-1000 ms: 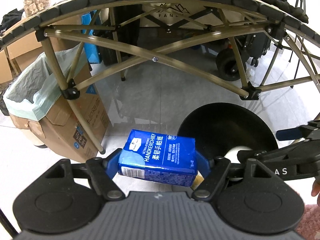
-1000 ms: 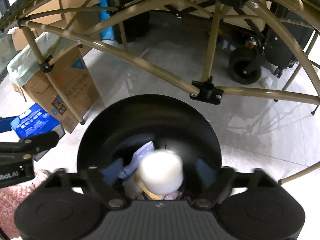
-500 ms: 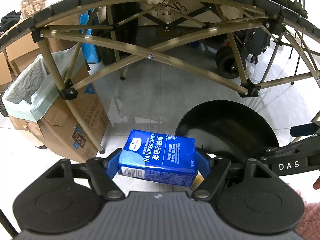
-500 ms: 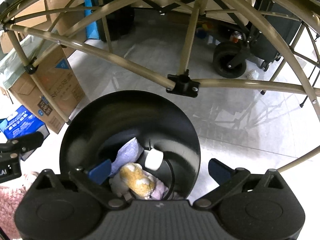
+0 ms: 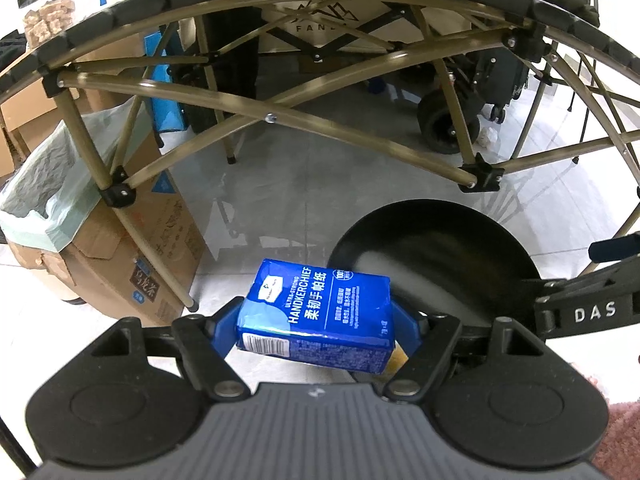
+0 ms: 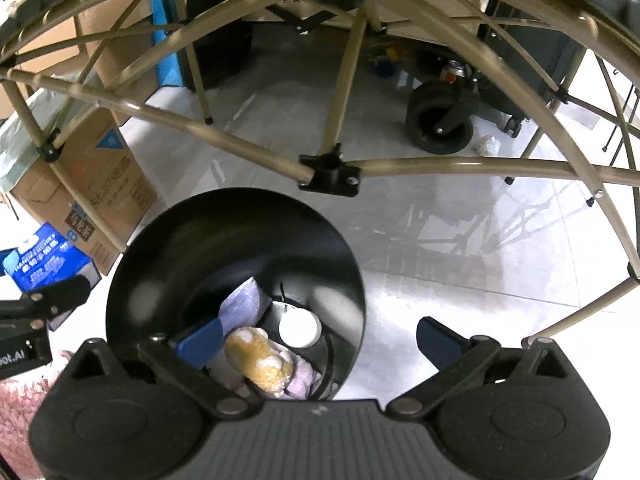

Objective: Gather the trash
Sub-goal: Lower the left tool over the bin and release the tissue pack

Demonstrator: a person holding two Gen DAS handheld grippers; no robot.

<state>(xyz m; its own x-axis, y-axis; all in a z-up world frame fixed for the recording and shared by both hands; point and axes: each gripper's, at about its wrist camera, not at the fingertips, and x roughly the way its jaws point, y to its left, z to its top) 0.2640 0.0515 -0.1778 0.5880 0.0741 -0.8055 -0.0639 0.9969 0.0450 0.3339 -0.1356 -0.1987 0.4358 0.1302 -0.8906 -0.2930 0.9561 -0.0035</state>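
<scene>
Bright overhead light, fisheye warp, slight motion blur

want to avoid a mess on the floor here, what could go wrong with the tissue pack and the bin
1. The left gripper holds the tissue pack beside the black bin, not over it; released here, it would likely land on the floor.
2. The right gripper hangs open at the bin's mouth, so the pack could knock against it when carried across.
3. The table frame stands close behind the bin, and a wide swing could clip it.
</scene>
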